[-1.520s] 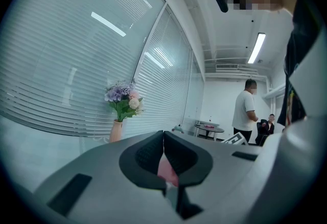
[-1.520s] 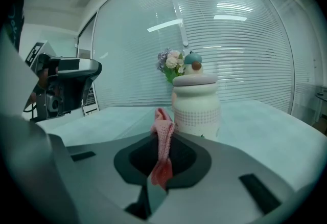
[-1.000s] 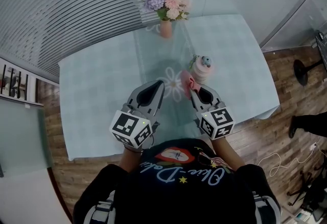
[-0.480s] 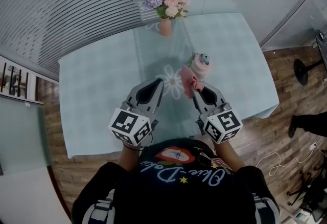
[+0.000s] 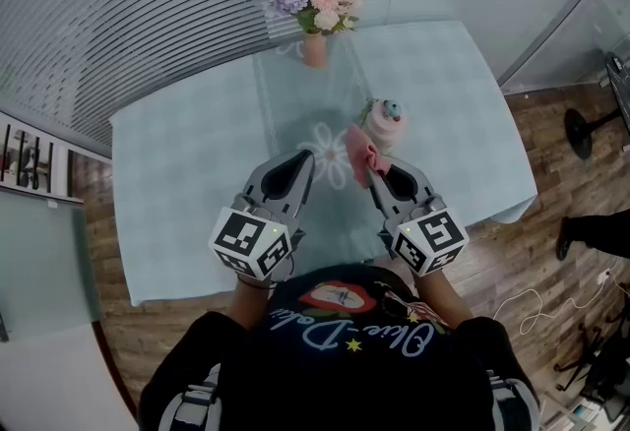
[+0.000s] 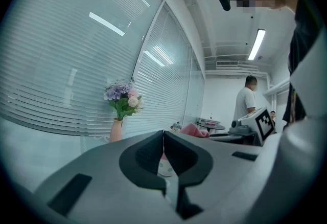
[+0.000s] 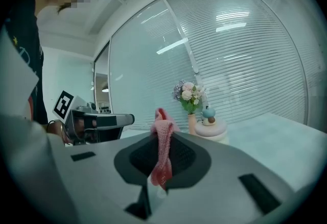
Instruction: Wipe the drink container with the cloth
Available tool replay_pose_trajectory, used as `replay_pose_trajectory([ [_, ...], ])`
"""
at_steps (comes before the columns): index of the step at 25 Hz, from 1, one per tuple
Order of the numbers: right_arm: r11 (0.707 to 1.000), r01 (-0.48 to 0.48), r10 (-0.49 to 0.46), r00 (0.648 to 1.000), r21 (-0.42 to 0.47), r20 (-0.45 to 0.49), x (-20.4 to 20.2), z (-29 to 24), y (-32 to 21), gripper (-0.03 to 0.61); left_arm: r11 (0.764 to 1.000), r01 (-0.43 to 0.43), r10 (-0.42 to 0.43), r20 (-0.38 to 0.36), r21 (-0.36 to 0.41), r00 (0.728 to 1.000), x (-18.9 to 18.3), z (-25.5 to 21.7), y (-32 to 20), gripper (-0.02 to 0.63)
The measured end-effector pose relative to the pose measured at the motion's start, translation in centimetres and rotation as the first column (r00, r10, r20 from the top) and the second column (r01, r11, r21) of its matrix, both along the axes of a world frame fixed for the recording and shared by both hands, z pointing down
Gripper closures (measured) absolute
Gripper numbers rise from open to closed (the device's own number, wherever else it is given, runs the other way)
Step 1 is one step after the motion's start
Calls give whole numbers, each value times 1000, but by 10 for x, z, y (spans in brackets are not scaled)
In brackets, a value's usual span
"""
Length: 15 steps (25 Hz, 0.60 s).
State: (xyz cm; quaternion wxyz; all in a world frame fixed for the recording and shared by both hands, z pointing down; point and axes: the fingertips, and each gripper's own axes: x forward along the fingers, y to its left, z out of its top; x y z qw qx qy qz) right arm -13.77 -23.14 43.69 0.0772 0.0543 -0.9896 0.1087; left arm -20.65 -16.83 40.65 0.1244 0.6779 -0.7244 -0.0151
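So the right gripper (image 7: 162, 141) has its jaws clamped on the pink knitted cloth (image 7: 161, 152), which pokes up past the tips, and the left gripper (image 6: 163, 136) has its jaws pressed together with nothing in them. From the head view the cloth sits just beside the near-left side of the pink drink container (image 5: 386, 124), can't tell if it's actually touching. Container's upright on the pale teal table (image 5: 187, 163), with a vase of flowers (image 5: 315, 16) well behind it by the far edge.

Bare tablecloth (image 5: 187, 163) lies open at nine o'clock of the drink container (image 5: 386, 124); the flower vase (image 5: 314, 47) blocks eleven o'clock
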Motion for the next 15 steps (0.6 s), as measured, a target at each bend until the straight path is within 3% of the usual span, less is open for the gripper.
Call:
replay_pose_trajectory([
  [15,1000,3,-3,1000,-26,-8,-5,5,-1,554,1000,-11,11,-13,-5,1000,-3,6,-4,609],
])
